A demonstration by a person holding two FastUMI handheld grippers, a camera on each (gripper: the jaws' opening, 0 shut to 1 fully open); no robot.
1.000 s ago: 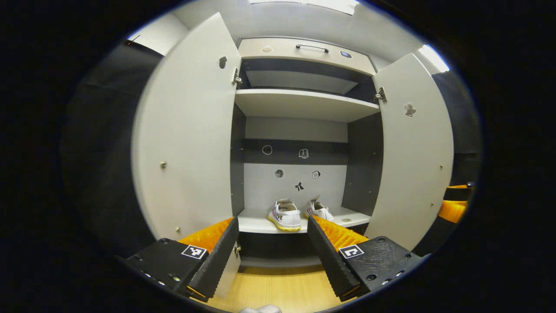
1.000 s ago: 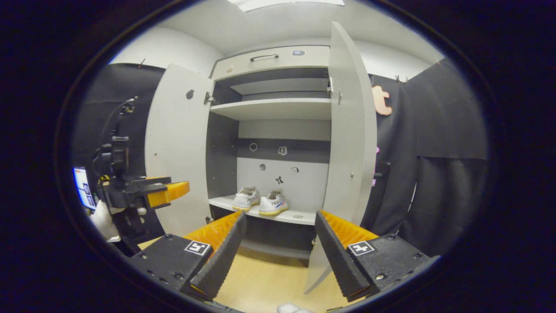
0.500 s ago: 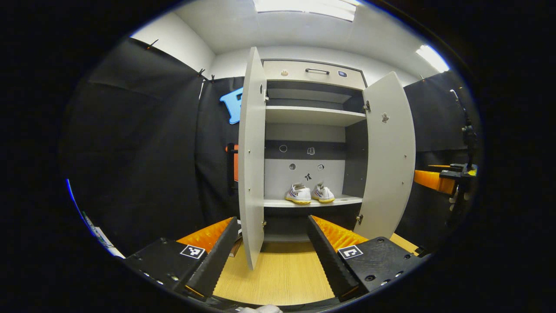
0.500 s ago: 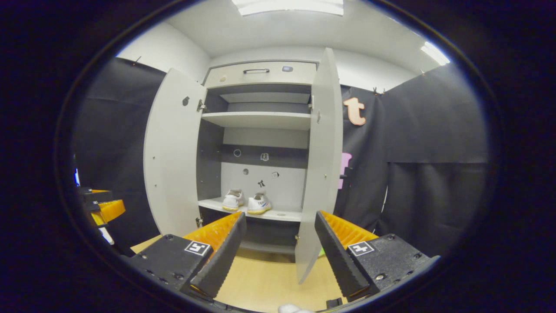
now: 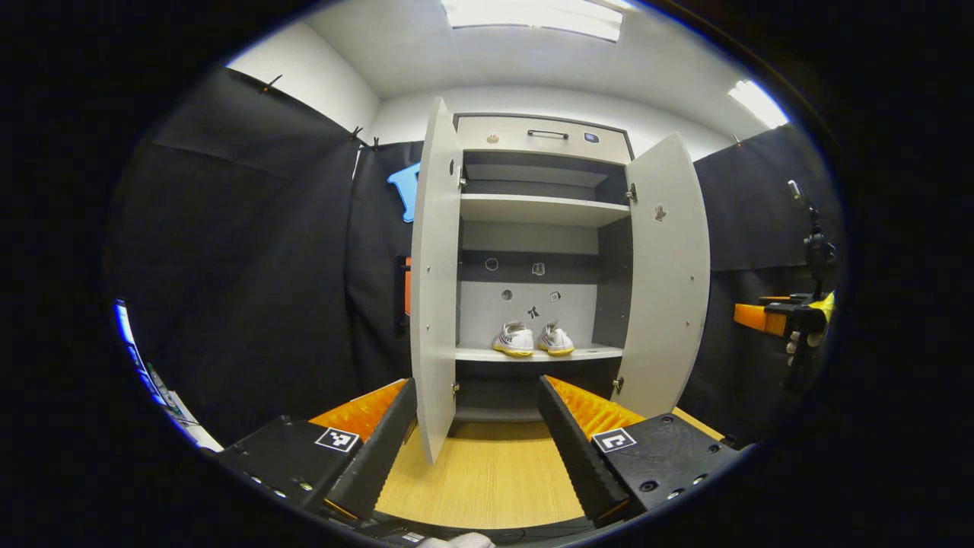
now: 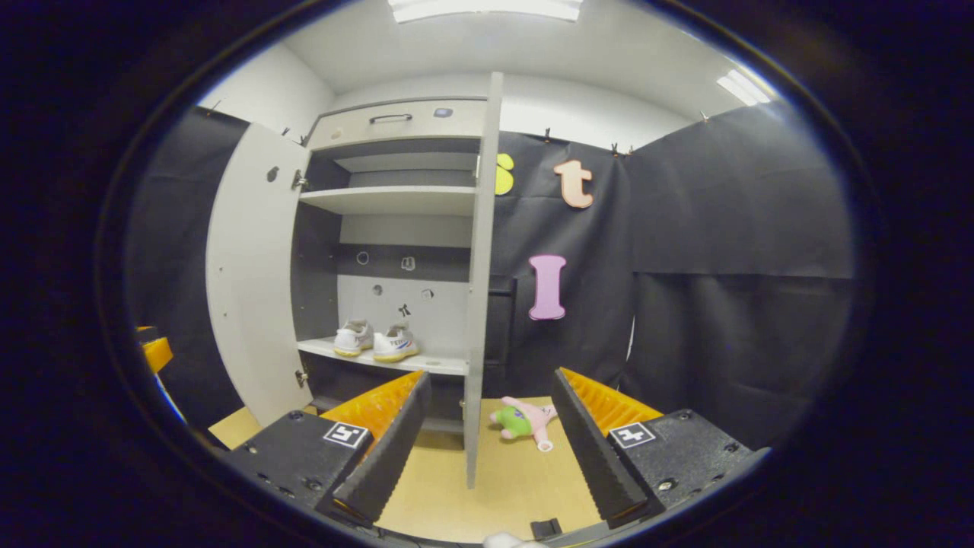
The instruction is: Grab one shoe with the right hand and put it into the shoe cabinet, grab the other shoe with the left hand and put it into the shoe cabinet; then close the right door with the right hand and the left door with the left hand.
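Resting side by side on the lower shelf (image 5: pixel 586 353) of the shoe cabinet (image 5: pixel 533 137): two white shoes (image 5: pixel 533 340). Left door (image 5: pixel 434 281) and right door (image 5: pixel 663 274) both stand open. Left gripper (image 5: pixel 479 449) and right gripper (image 6: pixel 491 449): jaws spread, holding nothing, well back from the cabinet. Wooden floor (image 6: pixel 517 487): one pink and green plush toy (image 6: pixel 525 418) beside the right door.

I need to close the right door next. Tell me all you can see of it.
The right door is a tall, flat, pale grey panel, board-like, hinged at the cabinet's right side. It stands wide open, edge-on in the right gripper view, its bottom above the wooden floor. Its inner face bears a small sticker. Nothing touches it.
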